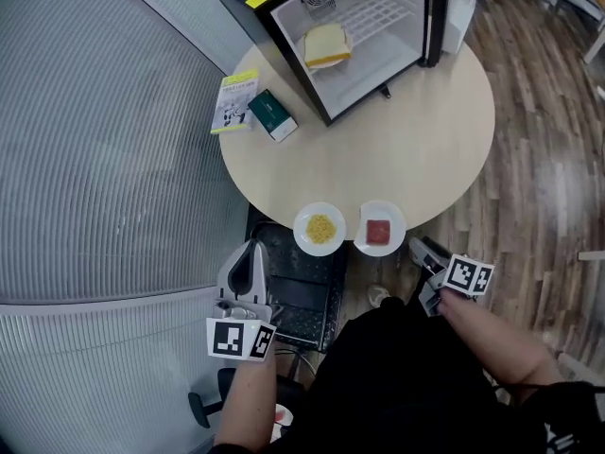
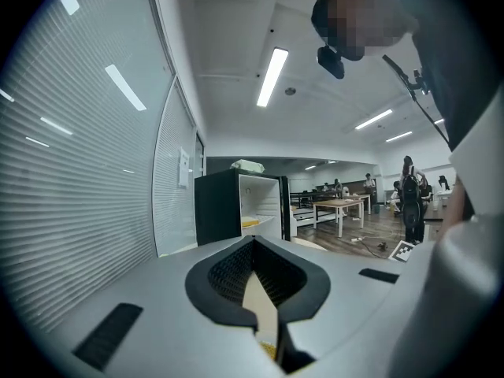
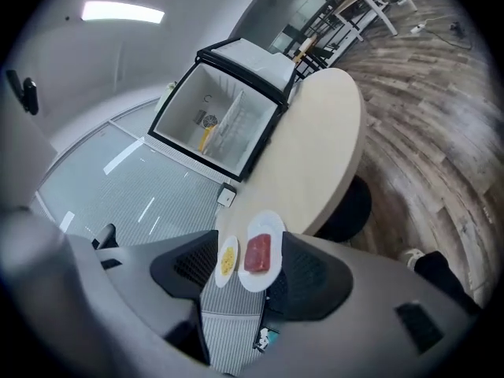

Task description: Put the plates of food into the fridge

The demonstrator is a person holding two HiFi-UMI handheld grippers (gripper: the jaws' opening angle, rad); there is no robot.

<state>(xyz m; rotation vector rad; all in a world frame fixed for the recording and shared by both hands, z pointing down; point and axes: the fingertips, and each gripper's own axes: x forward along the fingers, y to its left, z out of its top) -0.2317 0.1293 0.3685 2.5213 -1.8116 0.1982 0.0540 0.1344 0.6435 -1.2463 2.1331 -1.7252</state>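
Two white plates sit at the near edge of the round table (image 1: 406, 149): one with yellow food (image 1: 319, 229), one with a red slab (image 1: 381, 229). The open mini fridge (image 1: 364, 69) stands at the far side with a sandwich (image 1: 327, 45) inside. My left gripper (image 1: 248, 265) hangs below the table edge, left of the plates, jaws shut and empty. My right gripper (image 1: 423, 253) is just right of the red plate, open. In the right gripper view both the yellow plate (image 3: 227, 260) and the red plate (image 3: 259, 252) show between the gripper (image 3: 248, 262) jaws. The left gripper (image 2: 253, 246) points at the fridge (image 2: 224, 207).
A yellow-edged booklet (image 1: 234, 100) and a dark green box (image 1: 272, 115) lie left of the fridge. The fridge door (image 1: 444, 12) stands open at the right. A black chair (image 1: 301, 287) sits under the near table edge. Blinds line the left; wooden floor lies right.
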